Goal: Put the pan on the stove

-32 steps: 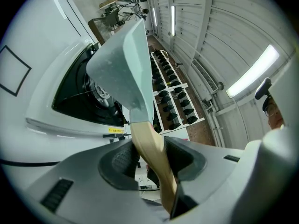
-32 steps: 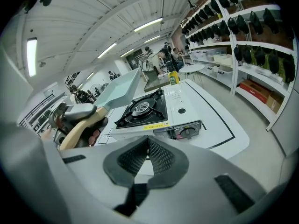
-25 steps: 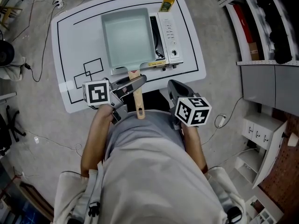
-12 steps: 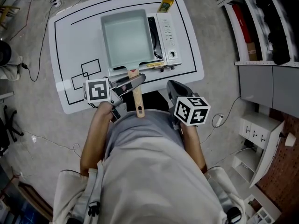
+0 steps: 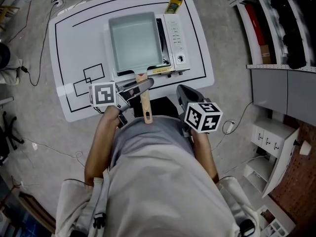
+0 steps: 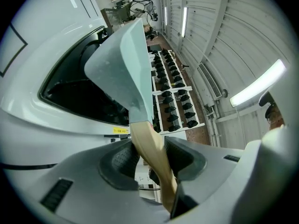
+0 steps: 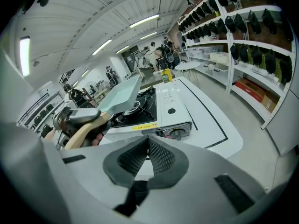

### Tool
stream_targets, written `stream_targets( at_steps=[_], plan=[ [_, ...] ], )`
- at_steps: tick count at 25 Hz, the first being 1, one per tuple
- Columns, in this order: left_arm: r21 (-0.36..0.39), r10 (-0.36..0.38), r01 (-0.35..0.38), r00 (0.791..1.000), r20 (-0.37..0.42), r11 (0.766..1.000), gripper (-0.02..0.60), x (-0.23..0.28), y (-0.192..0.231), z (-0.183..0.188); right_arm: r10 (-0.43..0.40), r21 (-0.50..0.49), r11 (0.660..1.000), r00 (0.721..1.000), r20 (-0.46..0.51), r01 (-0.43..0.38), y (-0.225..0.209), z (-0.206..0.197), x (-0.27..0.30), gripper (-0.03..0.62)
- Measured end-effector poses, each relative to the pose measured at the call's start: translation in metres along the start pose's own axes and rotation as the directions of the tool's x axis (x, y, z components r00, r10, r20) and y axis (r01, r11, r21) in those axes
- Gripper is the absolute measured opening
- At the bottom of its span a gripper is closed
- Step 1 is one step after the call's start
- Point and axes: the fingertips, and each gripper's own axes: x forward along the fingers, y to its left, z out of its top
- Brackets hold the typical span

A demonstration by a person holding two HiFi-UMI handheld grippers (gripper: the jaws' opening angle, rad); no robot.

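Observation:
A pale blue-green square pan point(image 5: 136, 39) with a wooden handle point(image 5: 145, 102) hangs over the white tabletop stove point(image 5: 176, 38) and covers its burner. My left gripper point(image 5: 139, 87) is shut on the handle close to the pan. In the left gripper view the handle point(image 6: 152, 146) runs between both pads, and the pan point(image 6: 122, 62) rises above the stove's black top point(image 6: 74, 90). My right gripper point(image 5: 185, 95) hovers off the table's near edge, right of the handle, shut with nothing in it. The right gripper view has the pan point(image 7: 122, 96) above the stove point(image 7: 163, 107).
A yellow oil bottle point(image 5: 177, 0) stands at the table's far edge behind the stove. The white table point(image 5: 79, 38) carries black outlines, with small rectangles point(image 5: 89, 79) at its near left. Grey shelving point(image 5: 284, 83) stands to the right. Cables lie on the floor.
My left gripper and the pan have sunk slightly towards the stove. The right gripper has stayed where it was.

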Motion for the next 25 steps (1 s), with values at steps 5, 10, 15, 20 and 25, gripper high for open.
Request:
stream_targets(
  at_steps=[5, 10, 15, 20, 25],
  plan=[
    [-0.029, -0.013, 0.014, 1.0, 0.003, 0.999, 0.166, 0.006, 0.006, 0.0, -0.002, -0.003, 1.0, 1.0, -0.009, 0.002, -0.004, 0.002, 0.002, 0.009],
    [-0.039, -0.021, 0.021, 1.0, 0.01, 0.999, 0.167, 0.013, 0.01, 0.003, 0.0, -0.008, 1.0, 1.0, -0.019, 0.0, -0.008, 0.004, 0.005, 0.009],
    [-0.07, -0.019, 0.02, 1.0, 0.017, 0.997, 0.169, 0.015, 0.012, 0.004, 0.004, -0.013, 1.0, 1.0, -0.025, -0.005, -0.01, 0.007, 0.006, 0.009],
    [-0.076, -0.018, 0.019, 1.0, 0.02, 0.997, 0.172, 0.019, 0.015, 0.004, 0.007, -0.016, 1.0, 0.999, -0.032, -0.007, -0.014, 0.01, 0.008, 0.01],
    [-0.076, -0.015, 0.016, 1.0, 0.015, 0.997, 0.172, 0.022, 0.016, 0.004, 0.015, -0.019, 1.0, 0.999, -0.042, -0.016, -0.015, 0.013, 0.011, 0.011]
  ],
)
